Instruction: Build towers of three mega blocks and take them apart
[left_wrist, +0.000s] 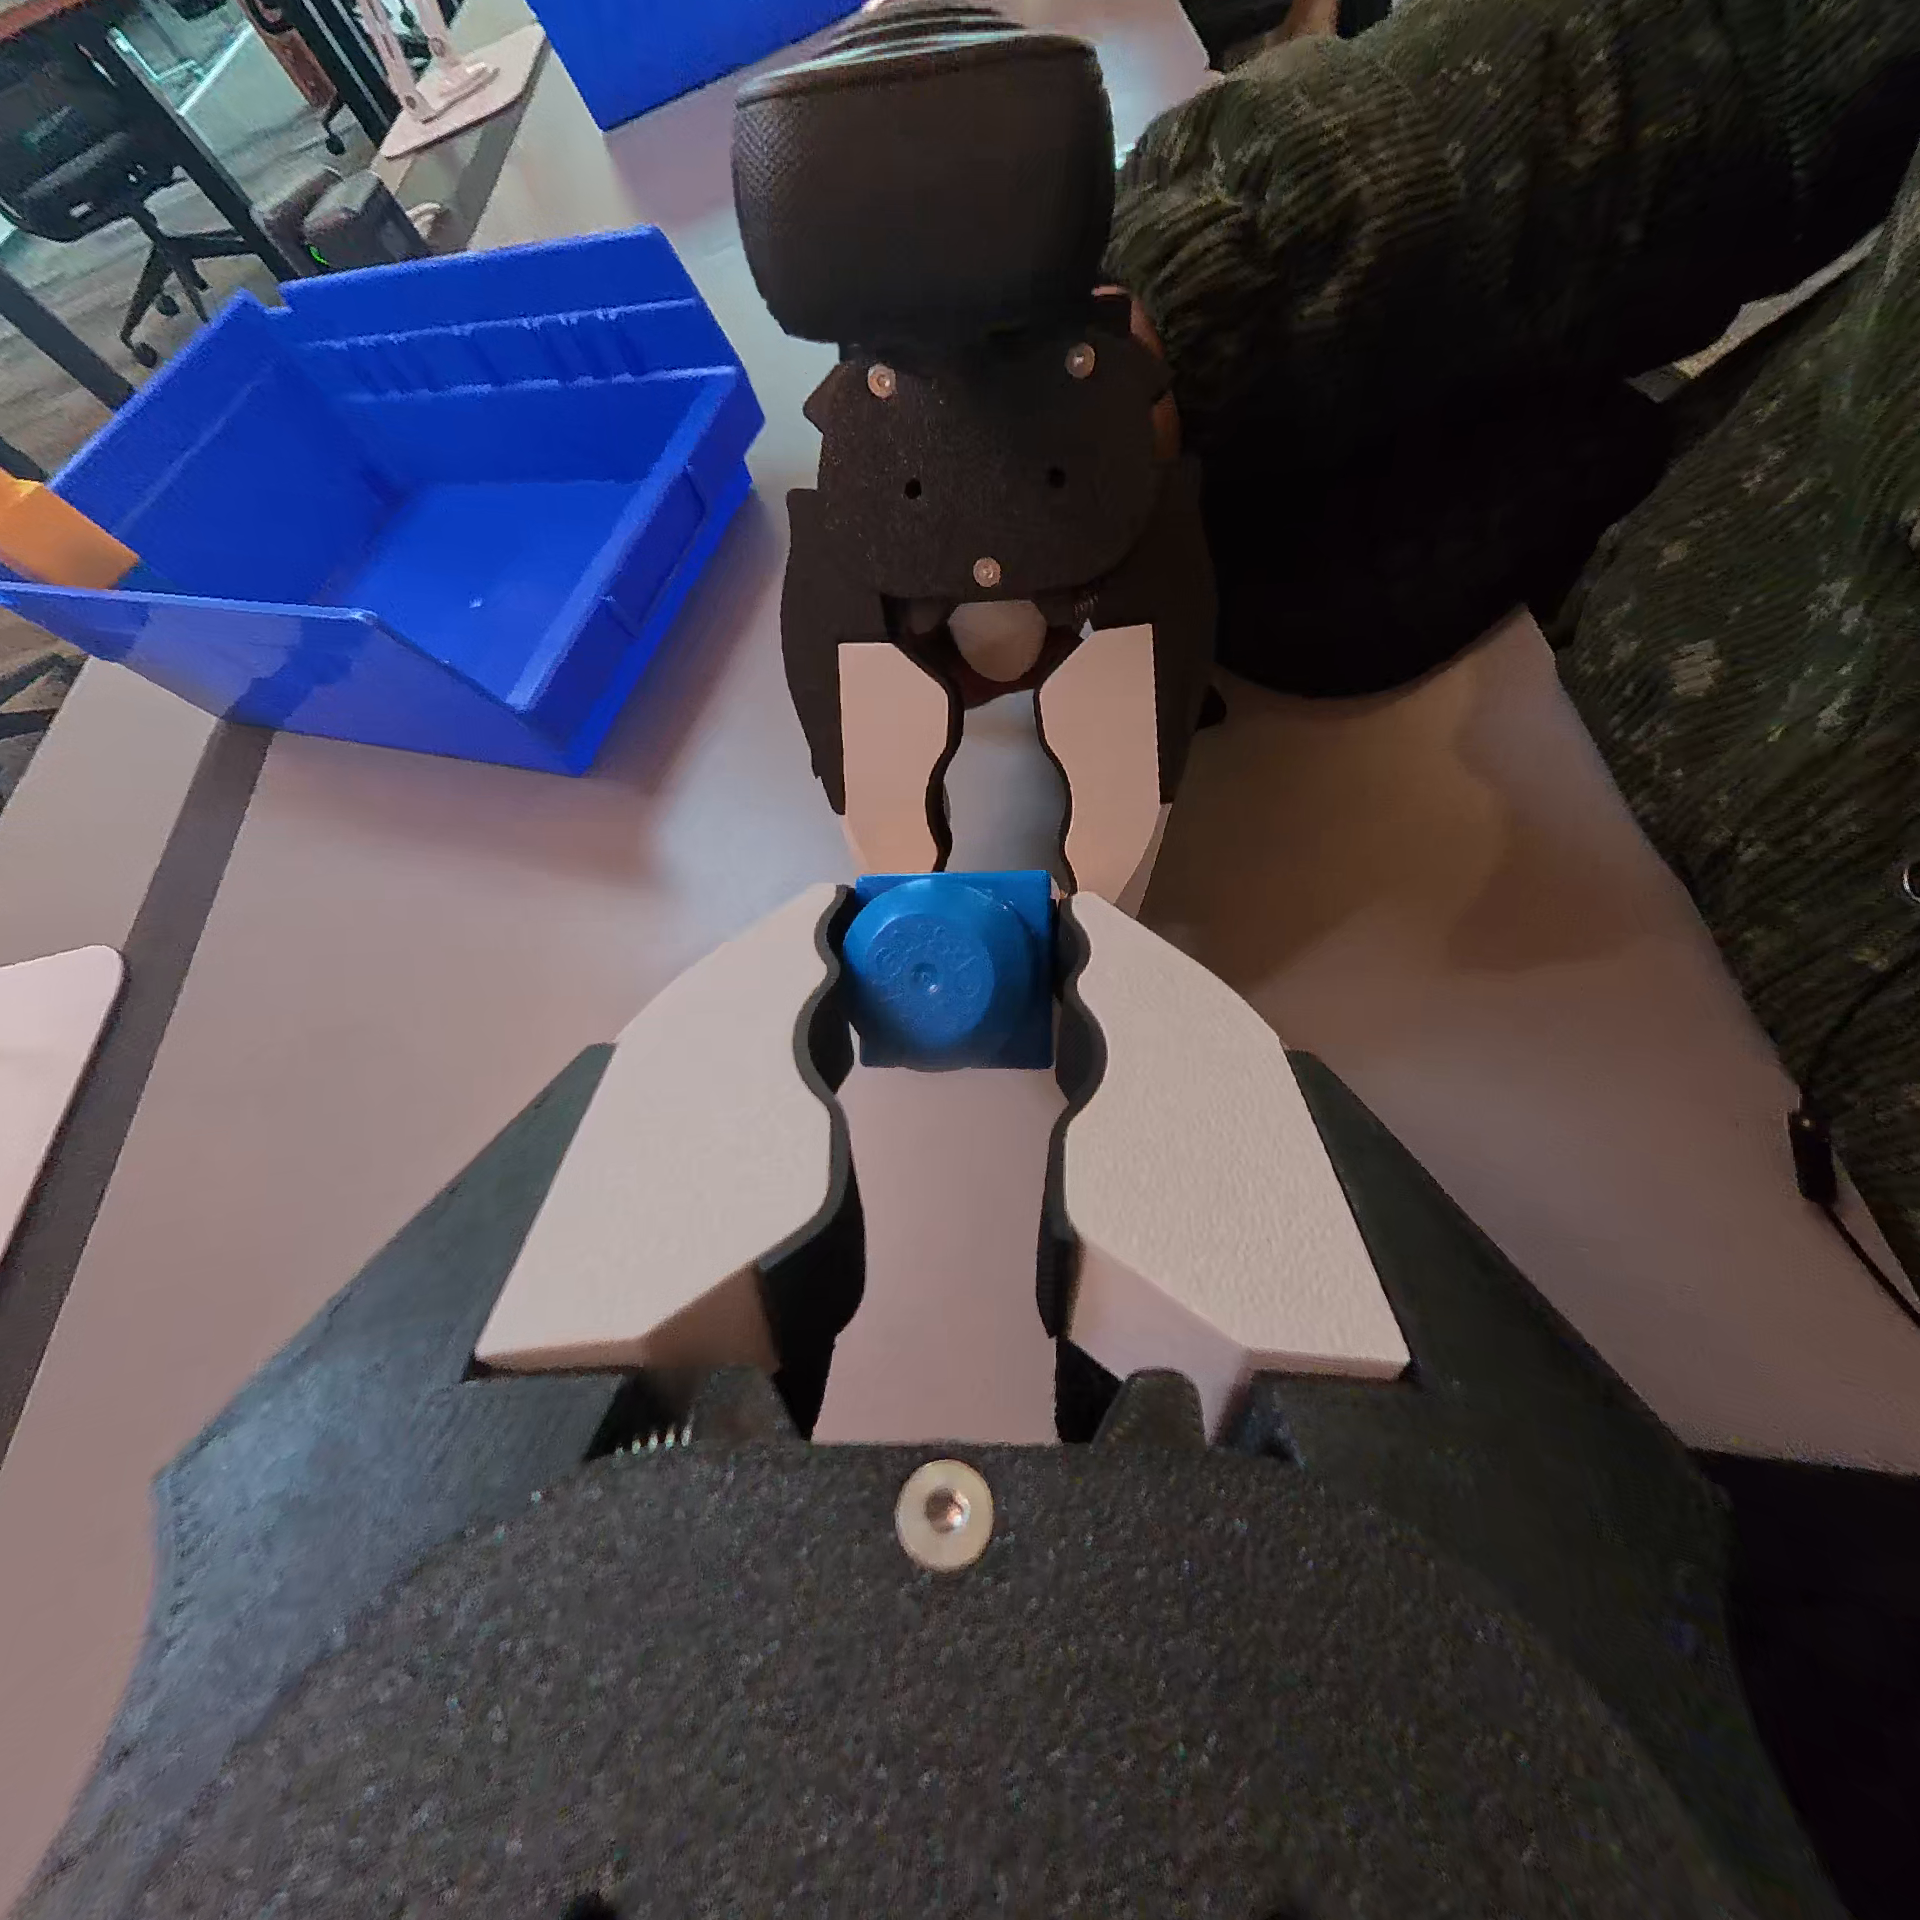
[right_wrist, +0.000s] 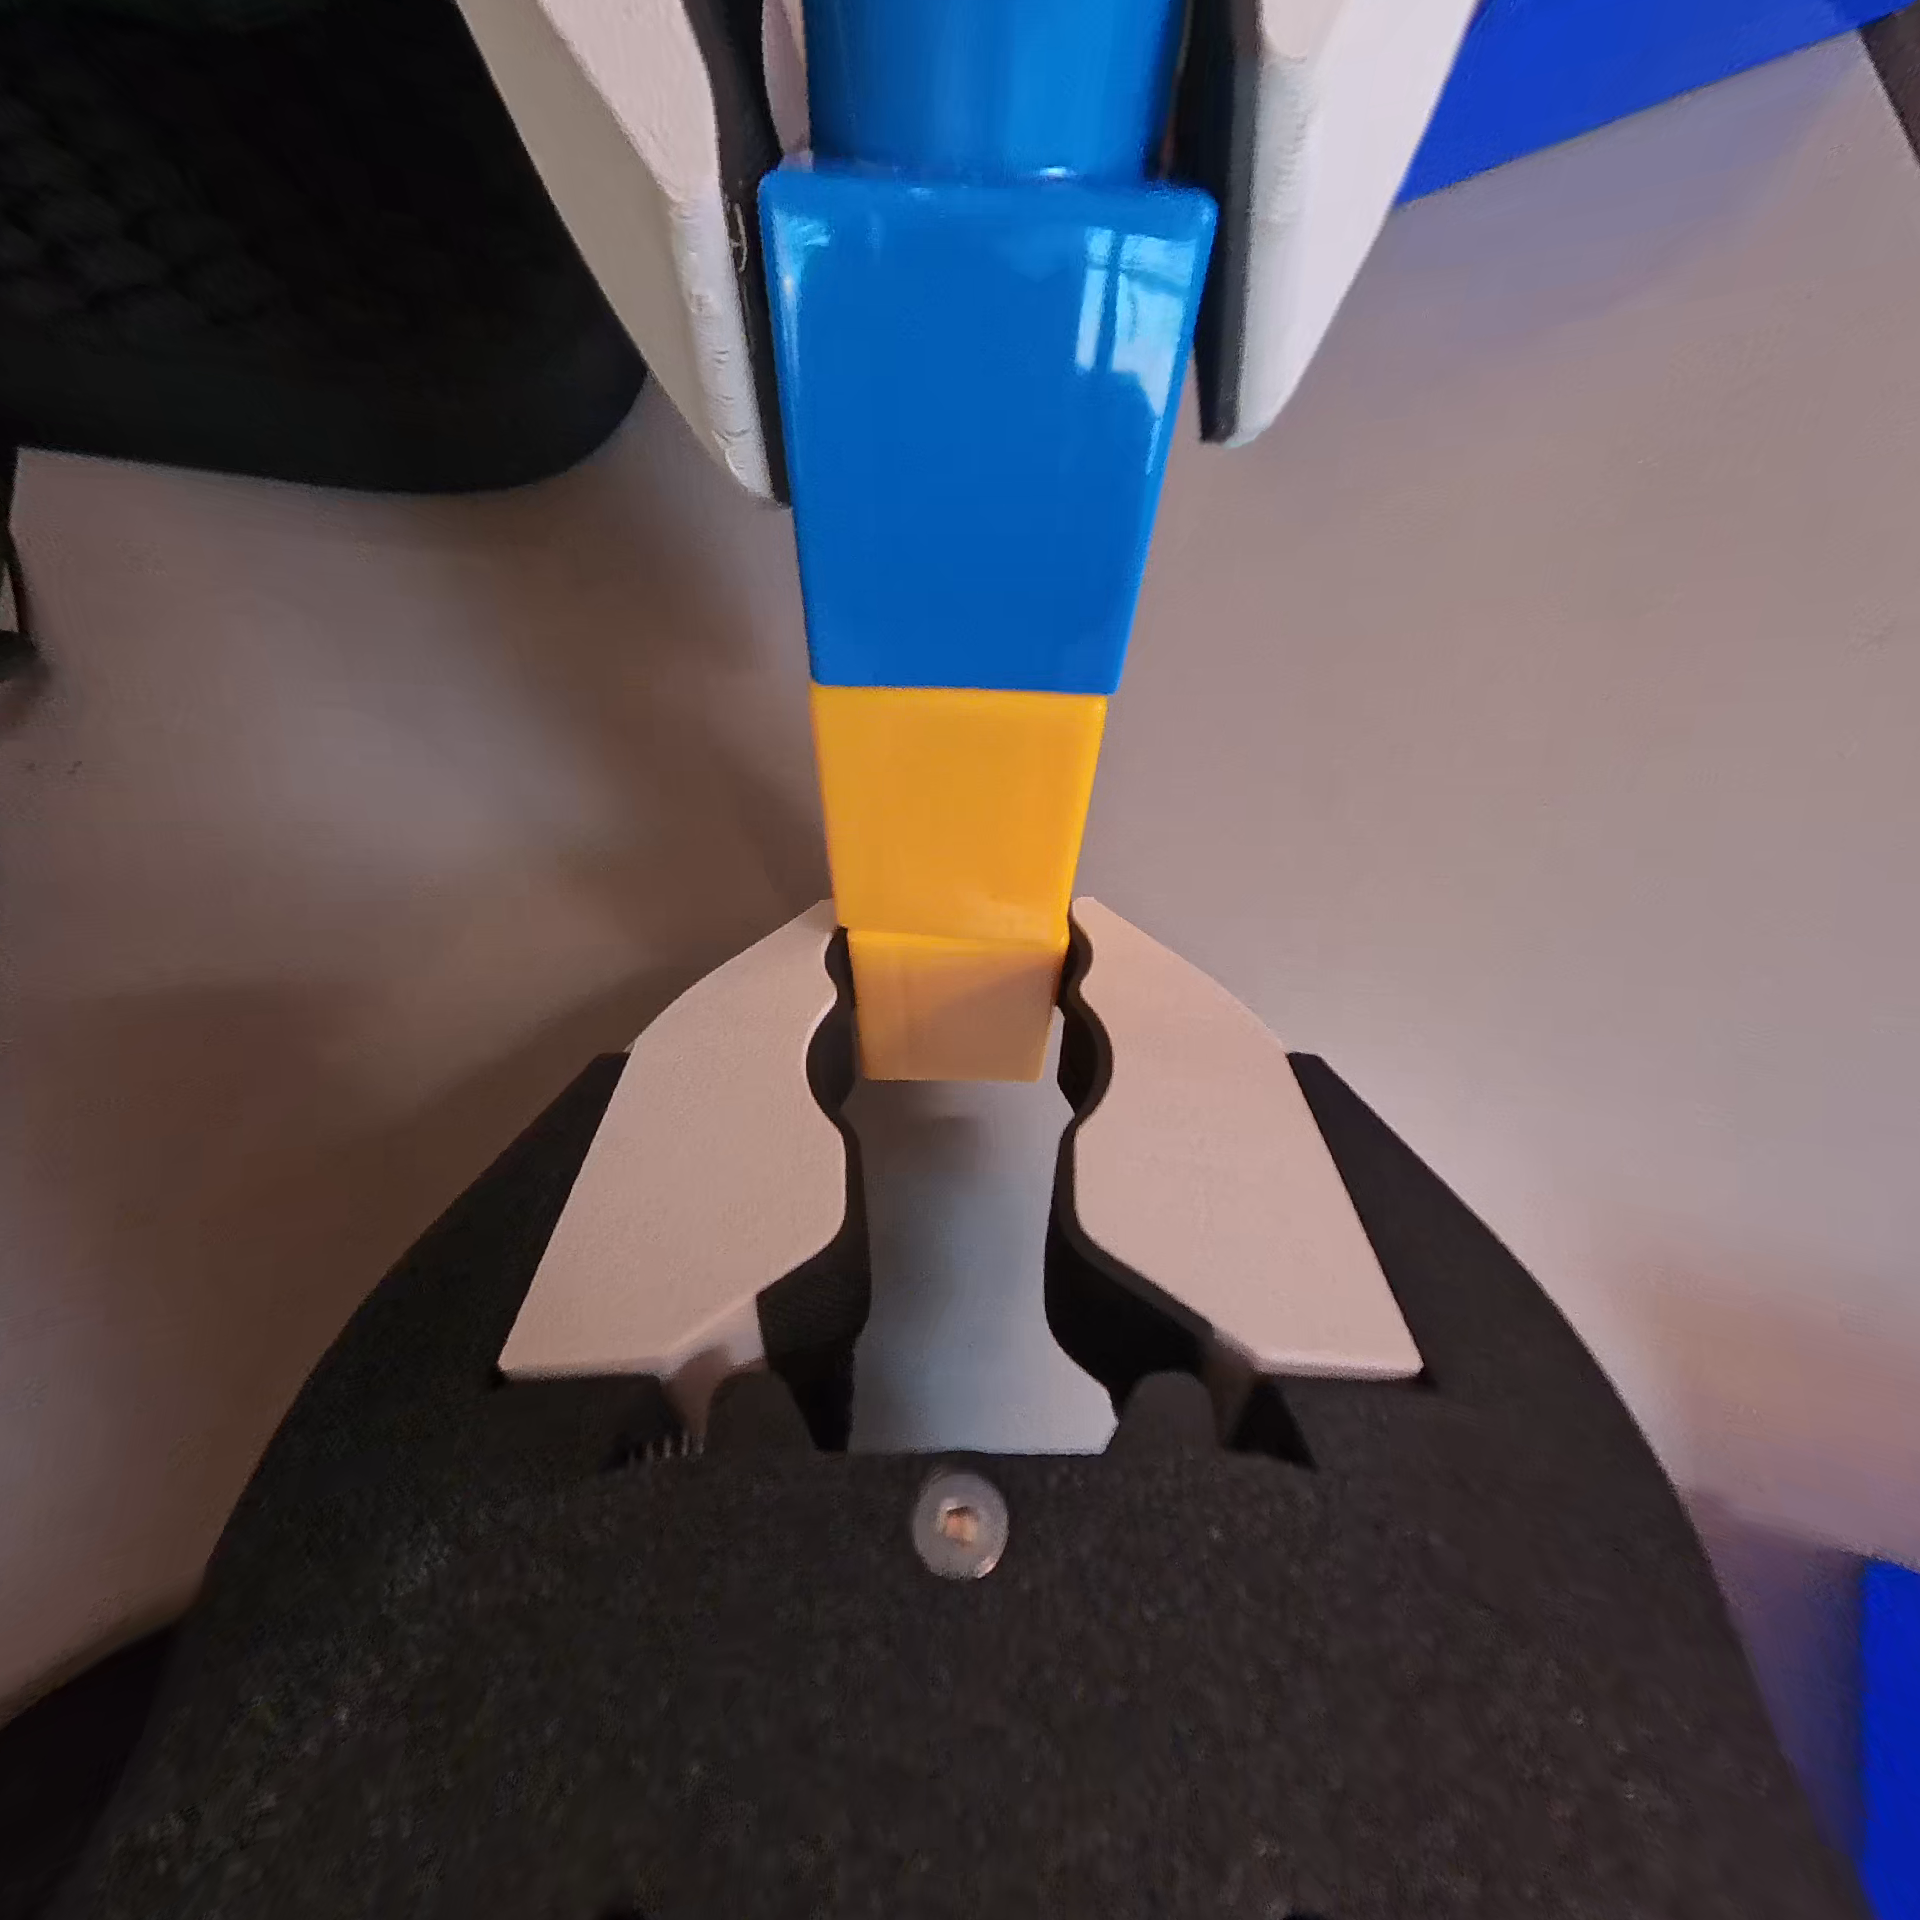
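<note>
Gripping the blue block (left_wrist: 951, 971) between my left gripper (left_wrist: 951, 966) tips, I clamp the bottom yellow block (right_wrist: 951, 1013) in my right gripper (right_wrist: 954, 1003); another yellow block (right_wrist: 956, 805) joins them.

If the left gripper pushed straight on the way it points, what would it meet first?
The left gripper is already shut on the glossy blue mega block, so that comes first. Just beyond it, the black right gripper faces it, closed on the yellow block at the stack's other end. Depth between them is unclear.
</note>
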